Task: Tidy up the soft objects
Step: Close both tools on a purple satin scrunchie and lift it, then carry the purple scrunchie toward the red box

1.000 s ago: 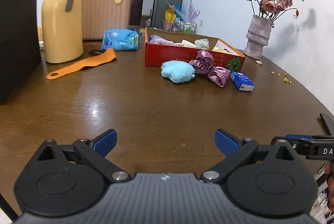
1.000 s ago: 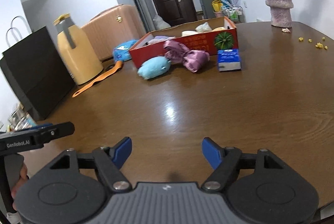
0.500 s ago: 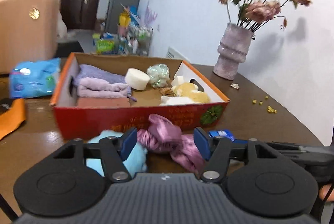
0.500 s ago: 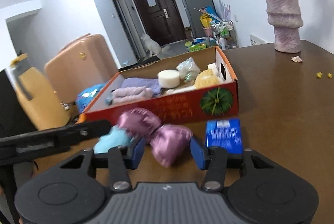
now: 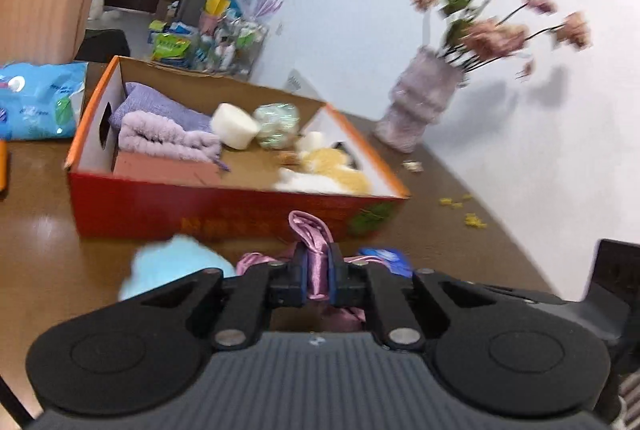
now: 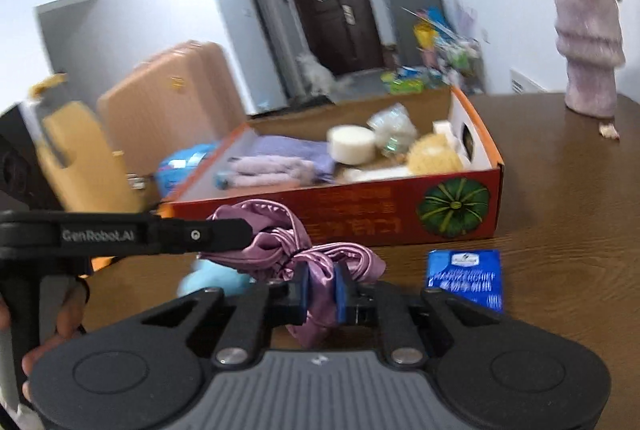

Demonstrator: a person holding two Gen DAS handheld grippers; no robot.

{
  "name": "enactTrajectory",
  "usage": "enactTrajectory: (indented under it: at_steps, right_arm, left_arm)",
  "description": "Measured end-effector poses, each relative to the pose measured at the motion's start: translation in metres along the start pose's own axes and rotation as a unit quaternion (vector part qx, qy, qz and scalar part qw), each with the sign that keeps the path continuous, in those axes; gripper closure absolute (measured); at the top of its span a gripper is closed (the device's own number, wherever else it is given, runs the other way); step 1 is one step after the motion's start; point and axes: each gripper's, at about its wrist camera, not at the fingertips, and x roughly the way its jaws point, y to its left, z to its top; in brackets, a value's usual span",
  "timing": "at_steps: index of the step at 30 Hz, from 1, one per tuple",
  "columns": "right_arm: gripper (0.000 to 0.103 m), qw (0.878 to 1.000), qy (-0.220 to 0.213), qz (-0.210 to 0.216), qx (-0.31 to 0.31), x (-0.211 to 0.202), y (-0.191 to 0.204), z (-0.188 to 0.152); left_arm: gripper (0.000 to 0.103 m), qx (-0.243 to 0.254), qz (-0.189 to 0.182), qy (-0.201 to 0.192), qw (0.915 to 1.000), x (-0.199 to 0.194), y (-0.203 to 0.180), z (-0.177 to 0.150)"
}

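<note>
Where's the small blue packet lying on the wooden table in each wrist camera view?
Left wrist view: the small blue packet peeks out just above the black linkage, right of the pink satin cloth.
Right wrist view: it lies lower right, below the pumpkin picture.
Shared landmark: the red cardboard box behind it.

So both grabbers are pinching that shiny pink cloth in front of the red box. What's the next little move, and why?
Probably lift it, both hands together. The left gripper is shut on the pink cloth; the right gripper is closing on another fold. The cloth lies outside the red box, whose wall stands between it and the towels inside.
</note>
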Motion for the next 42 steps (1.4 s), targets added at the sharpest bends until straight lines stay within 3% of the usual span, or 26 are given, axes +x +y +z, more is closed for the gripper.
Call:
enactTrajectory:
  at_steps: [5,12,16,19,23,26,28,30,32,34,37,40,42]
  right_arm:
    - [0.090,0.997,0.047,0.041,-0.042,-0.052,0.027,-0.041]
    - [0.085,0.993,0.091,0.046,-0.051,-0.078,0.054,-0.084]
    - [0.084,0.997,0.059,0.041,-0.029,-0.097,0.058,-0.080]
    - [0.075,0.999,0.039,0.028,-0.021,-0.101,0.059,-0.075]
    - [0.073,0.996,0.088,-0.005,-0.002,-0.078,0.055,-0.093]
    - [0.073,0.996,0.089,-0.004,0.006,-0.078,0.057,-0.106]
    - [0.076,0.996,0.086,-0.003,0.006,-0.079,0.058,-0.110]
    - [0.078,0.997,0.083,-0.007,0.001,-0.079,0.059,-0.114]
    - [0.079,0.997,0.081,-0.009,-0.002,-0.078,0.060,-0.116]
    - [0.080,0.997,0.081,-0.008,-0.003,-0.077,0.060,-0.115]
    - [0.082,0.997,0.080,-0.005,-0.005,-0.074,0.060,-0.114]
    - [0.085,0.997,0.078,0.002,0.001,-0.073,0.057,-0.114]
    - [0.089,0.997,0.075,0.009,0.008,-0.071,0.054,-0.112]
  left_arm:
    - [0.093,-0.052,-0.009,0.027,0.9982,-0.061,-0.009,-0.058]
    - [0.093,-0.085,0.050,0.021,0.9949,-0.112,-0.025,-0.139]
    - [0.092,-0.065,0.077,0.013,0.9948,-0.117,-0.033,-0.153]
    - [0.091,-0.042,0.086,0.009,0.9953,-0.119,-0.040,-0.159]
    - [0.090,-0.045,0.087,0.012,0.9951,-0.121,-0.039,-0.167]
    - [0.089,-0.047,0.089,0.024,0.9947,-0.120,-0.036,-0.171]
    - [0.083,-0.040,0.089,0.032,0.9947,-0.121,-0.037,-0.171]
    - [0.057,-0.023,0.088,0.021,0.9956,-0.127,-0.039,-0.167]
    - [0.046,-0.004,0.089,0.003,0.9960,-0.134,-0.041,-0.160]
    - [0.039,0.008,0.074,0.016,0.9971,-0.128,-0.037,-0.154]
    - [0.048,0.004,0.071,0.043,0.9966,-0.114,-0.026,-0.152]
    - [0.064,-0.008,0.039,0.055,0.9977,-0.106,-0.016,-0.153]
    - [0.082,-0.016,0.025,0.057,0.9979,-0.103,-0.013,-0.153]
